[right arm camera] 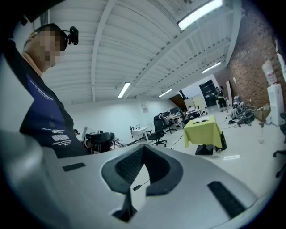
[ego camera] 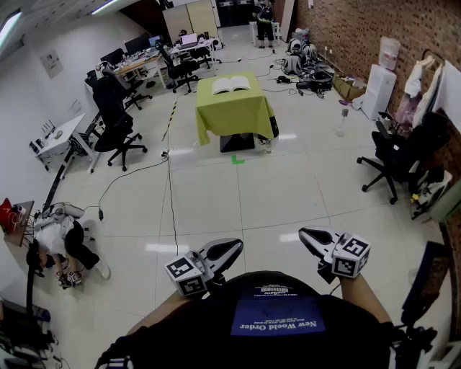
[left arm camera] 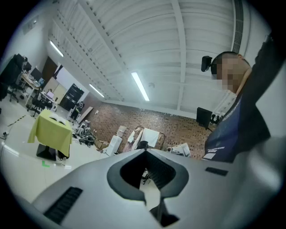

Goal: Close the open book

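Closest in, the person's dark navy printed shirt (ego camera: 277, 317) fills the bottom of the head view. Just beyond it sit two hand-held tools: the left gripper (ego camera: 232, 247) and the right gripper (ego camera: 307, 235). Each is grey-white with a marker cube, and each is clenched on nothing, its jaw tips meeting in its own view. The white-paged open book (ego camera: 230, 84) lies flat on top of the table draped in yellow-green cloth (ego camera: 234, 115). It is far ahead of both grippers and well apart from them, roughly in line with the left one and ahead-left of the right. The step in hand looks like the approach, with the closing itself not yet begun. To do it well, walk up to the near side of the table. Pin one half of the book with one gripper, slide the other's closed tips under the free cover's outer edge, and fold it over the spine without dragging the cloth. Counting outward, there is one book and one draped table. A green floor mark (ego camera: 238, 160) lies between the table and the grippers. At least four black office chairs stand to the sides, one person crouches (ego camera: 65, 245) off to the left gripper's side, and one stands (ego camera: 265, 20) far beyond the table.
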`<state>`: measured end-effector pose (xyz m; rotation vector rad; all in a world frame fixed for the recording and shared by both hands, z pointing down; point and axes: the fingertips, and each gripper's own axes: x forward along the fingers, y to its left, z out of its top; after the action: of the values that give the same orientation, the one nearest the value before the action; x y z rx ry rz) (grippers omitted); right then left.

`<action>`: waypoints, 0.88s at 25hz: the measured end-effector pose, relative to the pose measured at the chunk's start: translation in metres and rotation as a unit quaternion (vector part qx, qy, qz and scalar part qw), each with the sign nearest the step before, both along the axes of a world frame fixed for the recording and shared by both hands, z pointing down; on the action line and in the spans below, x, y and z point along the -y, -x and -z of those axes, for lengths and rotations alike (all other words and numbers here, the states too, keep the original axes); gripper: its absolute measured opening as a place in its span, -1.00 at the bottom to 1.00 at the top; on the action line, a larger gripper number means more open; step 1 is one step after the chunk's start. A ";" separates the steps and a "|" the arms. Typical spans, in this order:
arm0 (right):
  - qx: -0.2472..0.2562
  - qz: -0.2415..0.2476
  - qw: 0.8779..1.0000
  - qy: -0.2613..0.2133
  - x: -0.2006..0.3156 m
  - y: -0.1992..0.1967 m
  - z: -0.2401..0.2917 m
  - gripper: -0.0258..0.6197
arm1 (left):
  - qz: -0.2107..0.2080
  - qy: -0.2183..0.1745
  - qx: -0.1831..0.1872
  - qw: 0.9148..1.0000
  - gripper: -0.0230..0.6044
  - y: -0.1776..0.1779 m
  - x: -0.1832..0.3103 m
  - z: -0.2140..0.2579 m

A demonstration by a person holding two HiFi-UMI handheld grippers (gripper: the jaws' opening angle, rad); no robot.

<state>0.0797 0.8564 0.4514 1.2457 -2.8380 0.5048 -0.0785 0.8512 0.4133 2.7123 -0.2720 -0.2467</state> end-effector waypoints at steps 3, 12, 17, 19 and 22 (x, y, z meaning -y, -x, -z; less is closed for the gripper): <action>-0.005 -0.001 1.000 0.000 -0.005 -0.027 -0.002 -0.96 | -0.007 0.003 0.004 1.000 -0.91 -0.030 -0.002 -0.001; 0.002 -0.013 1.000 0.017 0.007 -0.062 -0.016 -0.96 | -0.023 0.004 0.044 0.999 -0.91 -0.061 0.013 -0.026; -0.013 -0.007 1.000 0.018 0.041 -0.029 -0.014 -0.96 | -0.019 0.010 0.016 1.000 -0.91 -0.033 0.046 -0.024; -0.019 -0.004 1.000 0.010 0.062 -0.009 -0.007 -0.96 | -0.014 0.009 -0.006 1.000 -0.91 -0.013 0.067 -0.014; -0.020 0.004 1.000 -0.003 0.096 0.033 0.009 -0.96 | 0.000 0.000 -0.019 1.000 -0.91 0.033 0.105 0.005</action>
<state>0.0465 0.7604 0.4428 1.2312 -2.8115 0.4672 -0.1116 0.7465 0.4088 2.7041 -0.2596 -0.2978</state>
